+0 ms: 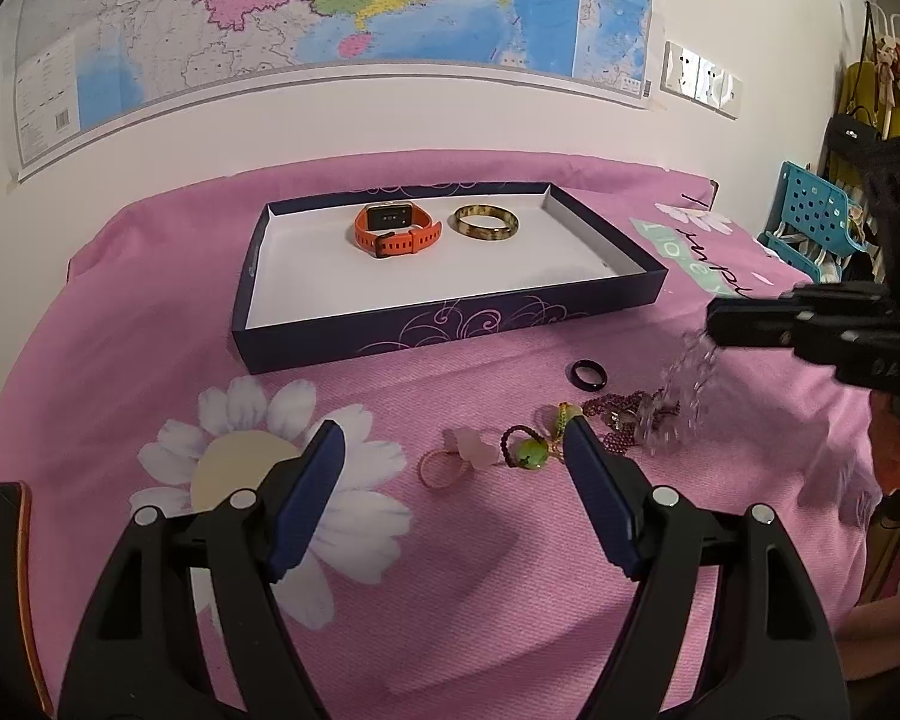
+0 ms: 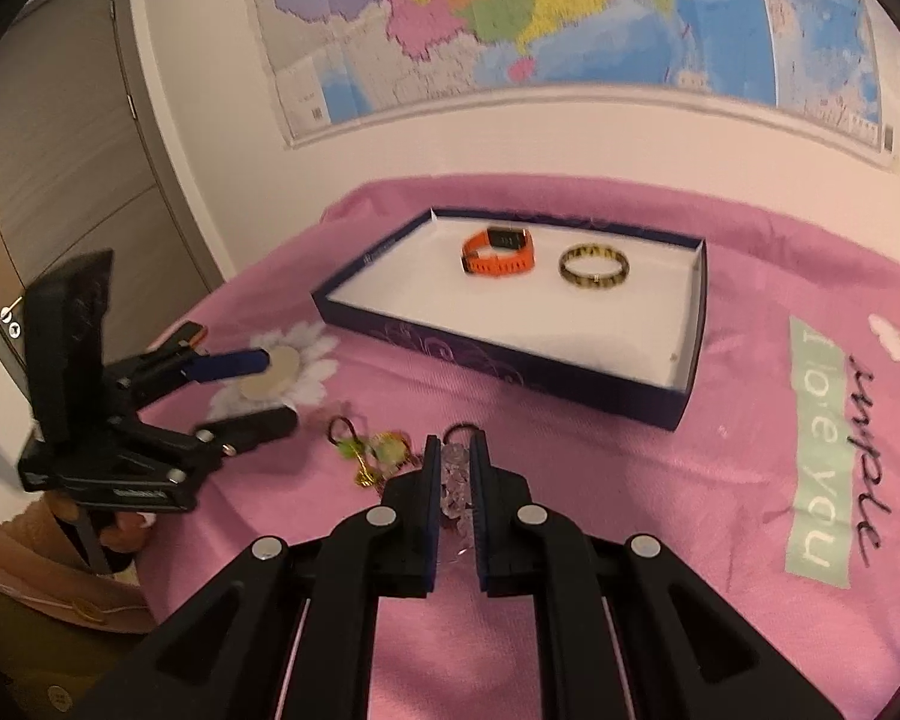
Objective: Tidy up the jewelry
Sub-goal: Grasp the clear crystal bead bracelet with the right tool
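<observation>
So far the orange smartwatch (image 1: 397, 229) and bangle (image 1: 486, 223) are boxed; my right hand-held gripper (image 2: 455, 468) pinches the clear bead bracelet (image 2: 453, 480), left hand-held gripper (image 1: 453, 447) wide open.

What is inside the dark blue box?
Inside the dark blue box lie an orange watch and a yellowish bangle, side by side on its white floor. The near wall hides a strip of floor.

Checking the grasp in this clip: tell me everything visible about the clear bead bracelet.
The clear bead bracelet is a strand of pale, translucent, faintly lilac beads, glassy or crystal-like. The right hand-held gripper is shut on it, pads pressing both sides. In the left wrist view it hangs blurred from those fingers, its lower end at the jewelry pile on the pink cloth; whether it touches there is unclear.
</observation>
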The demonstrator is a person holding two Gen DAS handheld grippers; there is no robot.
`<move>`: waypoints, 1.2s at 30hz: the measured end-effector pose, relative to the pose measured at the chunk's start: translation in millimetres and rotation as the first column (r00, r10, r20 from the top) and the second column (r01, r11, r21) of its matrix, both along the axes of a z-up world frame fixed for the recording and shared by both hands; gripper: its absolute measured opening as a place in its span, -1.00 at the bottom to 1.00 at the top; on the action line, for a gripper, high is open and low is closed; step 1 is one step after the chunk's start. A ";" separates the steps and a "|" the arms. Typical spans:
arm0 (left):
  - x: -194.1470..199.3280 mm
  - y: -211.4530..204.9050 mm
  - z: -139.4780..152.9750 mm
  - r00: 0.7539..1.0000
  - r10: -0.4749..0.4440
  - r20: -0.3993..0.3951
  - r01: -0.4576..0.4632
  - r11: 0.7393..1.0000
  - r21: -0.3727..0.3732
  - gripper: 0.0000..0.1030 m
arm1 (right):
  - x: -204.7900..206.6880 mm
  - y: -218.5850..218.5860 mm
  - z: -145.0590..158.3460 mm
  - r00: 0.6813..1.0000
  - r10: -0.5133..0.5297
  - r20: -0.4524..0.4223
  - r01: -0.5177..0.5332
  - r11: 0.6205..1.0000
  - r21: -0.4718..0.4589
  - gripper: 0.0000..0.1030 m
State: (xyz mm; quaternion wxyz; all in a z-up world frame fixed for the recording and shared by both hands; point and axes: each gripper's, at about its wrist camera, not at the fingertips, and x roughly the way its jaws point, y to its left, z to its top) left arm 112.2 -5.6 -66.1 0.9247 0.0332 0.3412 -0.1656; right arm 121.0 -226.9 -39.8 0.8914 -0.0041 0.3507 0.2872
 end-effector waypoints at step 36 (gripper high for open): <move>-1.0 -9.8 -1.1 0.999 -0.035 -0.010 0.035 0.999 0.007 0.46 | -1.9 -1.6 -54.8 0.990 -0.084 -0.111 0.069 0.988 -0.138 -0.04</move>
